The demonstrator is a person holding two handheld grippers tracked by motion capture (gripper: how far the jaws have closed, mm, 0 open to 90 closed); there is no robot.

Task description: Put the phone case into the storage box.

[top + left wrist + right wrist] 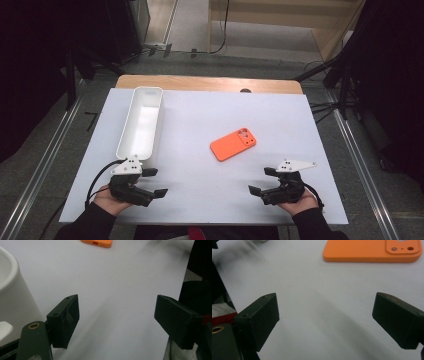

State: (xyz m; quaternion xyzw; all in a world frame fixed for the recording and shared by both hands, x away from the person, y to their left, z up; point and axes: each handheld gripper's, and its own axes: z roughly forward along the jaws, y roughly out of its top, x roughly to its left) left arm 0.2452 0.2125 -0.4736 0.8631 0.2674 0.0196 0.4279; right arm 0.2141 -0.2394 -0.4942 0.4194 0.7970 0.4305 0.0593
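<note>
High view shows the left gripper (154,182) and right gripper (262,180) near the table's (280,115) front edge, jaws spread wide, holding nothing. Between and beyond them lies the orange phone case (233,144); a white bin (131,145) stands just beyond the left gripper.

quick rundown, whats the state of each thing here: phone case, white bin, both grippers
orange phone case: lying flat on the white table top, camera cutout up, apart from both grippers
white bin: upright, open top, nothing seen inside
left gripper: jaws open, nothing between them, beside the bin's near end
right gripper: jaws open, nothing between them, short of the case
</note>
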